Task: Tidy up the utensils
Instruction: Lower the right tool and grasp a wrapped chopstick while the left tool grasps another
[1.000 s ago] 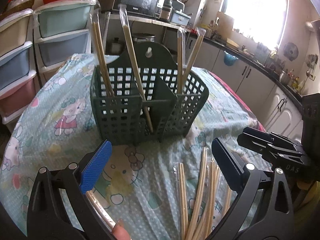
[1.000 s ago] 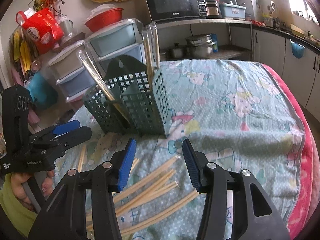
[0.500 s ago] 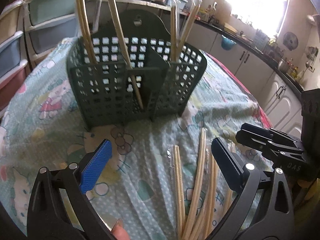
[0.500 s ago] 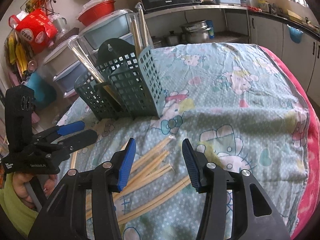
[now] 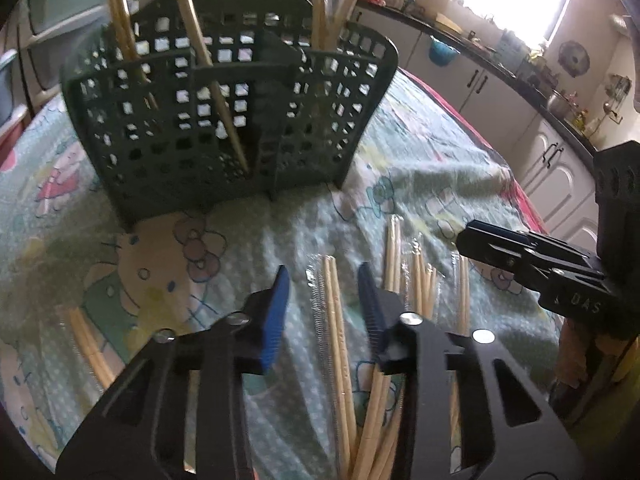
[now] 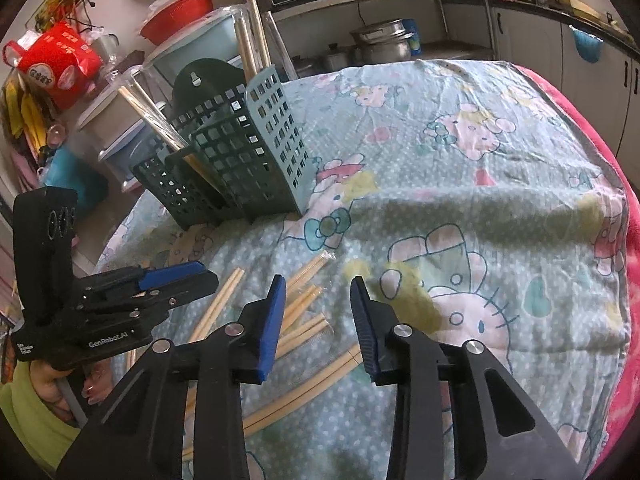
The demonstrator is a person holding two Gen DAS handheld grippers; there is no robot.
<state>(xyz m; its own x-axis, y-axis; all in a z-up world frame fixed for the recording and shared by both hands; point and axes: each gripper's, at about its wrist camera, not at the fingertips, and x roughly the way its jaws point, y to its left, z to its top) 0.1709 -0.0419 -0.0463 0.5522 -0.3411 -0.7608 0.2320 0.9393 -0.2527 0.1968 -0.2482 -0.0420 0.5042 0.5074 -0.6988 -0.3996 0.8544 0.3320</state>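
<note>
While the left gripper (image 5: 324, 304) straddles a wrapped chopstick pair (image 5: 336, 320) on the tablecloth (image 5: 420, 168), its jaws sit partly open, not visibly clamped. Right gripper (image 6: 318, 312) hangs partly open, empty, over loose chopsticks (image 6: 304, 332). Beyond, toward the table's far edge: green caddy (image 5: 224, 128) holding upright chopsticks.

Matt green plastic lattice caddy (image 5: 224, 120), pale wooden chopsticks (image 5: 336, 320) in clear glossy film, printed cloth tablecloth (image 6: 480, 208)
</note>
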